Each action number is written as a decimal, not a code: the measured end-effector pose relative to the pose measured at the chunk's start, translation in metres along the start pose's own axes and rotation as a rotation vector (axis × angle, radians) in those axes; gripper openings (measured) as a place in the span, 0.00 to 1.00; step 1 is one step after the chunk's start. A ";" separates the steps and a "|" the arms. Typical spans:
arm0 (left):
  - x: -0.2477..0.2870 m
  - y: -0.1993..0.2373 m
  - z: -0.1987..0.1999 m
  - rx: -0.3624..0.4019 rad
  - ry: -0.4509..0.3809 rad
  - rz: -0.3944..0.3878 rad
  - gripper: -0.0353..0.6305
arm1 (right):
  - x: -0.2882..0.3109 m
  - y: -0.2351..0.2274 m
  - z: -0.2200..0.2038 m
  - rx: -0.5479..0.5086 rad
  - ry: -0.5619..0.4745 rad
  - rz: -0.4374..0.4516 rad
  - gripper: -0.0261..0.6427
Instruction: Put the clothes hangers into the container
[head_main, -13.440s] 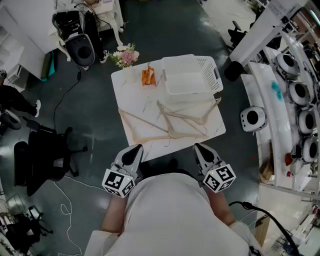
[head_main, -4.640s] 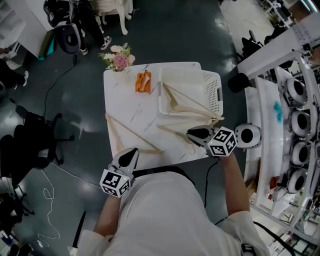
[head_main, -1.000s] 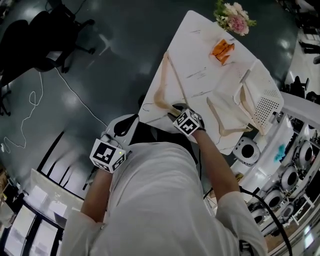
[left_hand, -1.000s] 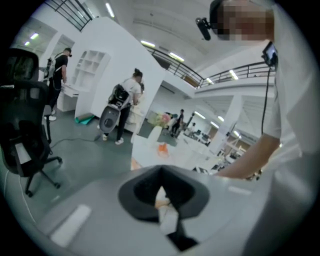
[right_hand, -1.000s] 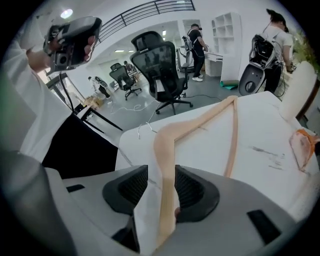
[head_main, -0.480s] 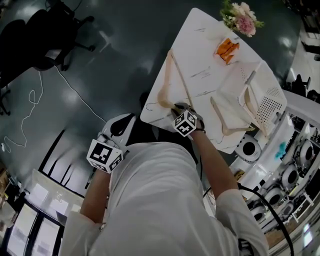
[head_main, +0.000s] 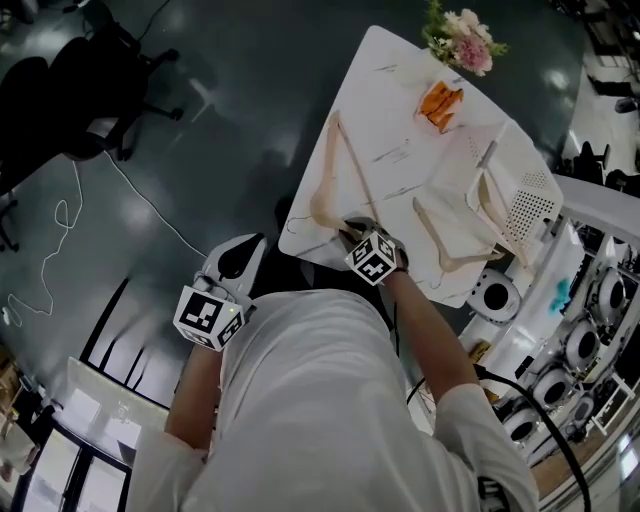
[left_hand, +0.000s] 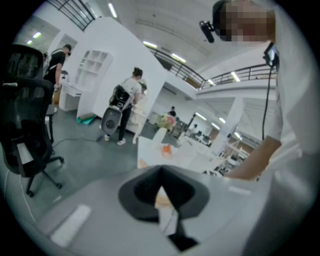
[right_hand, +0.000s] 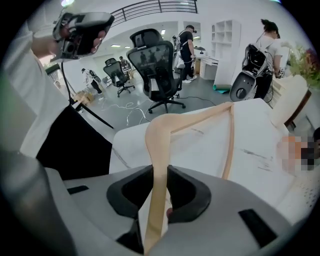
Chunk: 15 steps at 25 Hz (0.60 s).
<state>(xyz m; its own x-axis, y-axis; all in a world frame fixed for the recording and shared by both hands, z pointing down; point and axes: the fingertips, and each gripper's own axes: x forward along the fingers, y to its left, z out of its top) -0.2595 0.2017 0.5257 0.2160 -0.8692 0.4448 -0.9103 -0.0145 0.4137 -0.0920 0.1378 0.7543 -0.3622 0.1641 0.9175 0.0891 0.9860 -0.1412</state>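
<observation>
Head view and both gripper views. The right gripper points steeply down at the near corner of the table. Its jaws have just been closing and now pinch one arm of a hanger, which runs up between the pads and bends away across the tabletop. This hanger lies flat along the table's left edge, its bend just beside the gripper. The left gripper hangs off the table, beside the person's torso and over the dark floor. Its jaws are together, with nothing between them. A second hanger lies on the table to the right of the right gripper, between it and the container. It is apart from the first hanger. The container, a white basket with perforated walls, stands at the table's right side, and a third hanger lies in it. At the far end of the table stand flowers, with an orange item near them; what that item is cannot be told.
</observation>
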 end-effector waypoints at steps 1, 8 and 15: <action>0.000 0.001 0.002 0.001 -0.005 -0.001 0.06 | -0.005 0.001 0.002 0.004 -0.007 0.005 0.16; 0.010 0.004 0.005 0.019 0.002 -0.047 0.06 | -0.048 0.001 0.019 0.034 -0.066 0.025 0.16; 0.021 -0.002 0.011 0.071 0.029 -0.067 0.06 | -0.096 -0.005 0.031 0.067 -0.141 0.047 0.16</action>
<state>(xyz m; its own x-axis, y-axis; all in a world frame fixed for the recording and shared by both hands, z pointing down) -0.2569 0.1775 0.5254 0.2863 -0.8505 0.4412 -0.9160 -0.1078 0.3865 -0.0869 0.1182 0.6556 -0.4865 0.2083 0.8485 0.0486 0.9761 -0.2118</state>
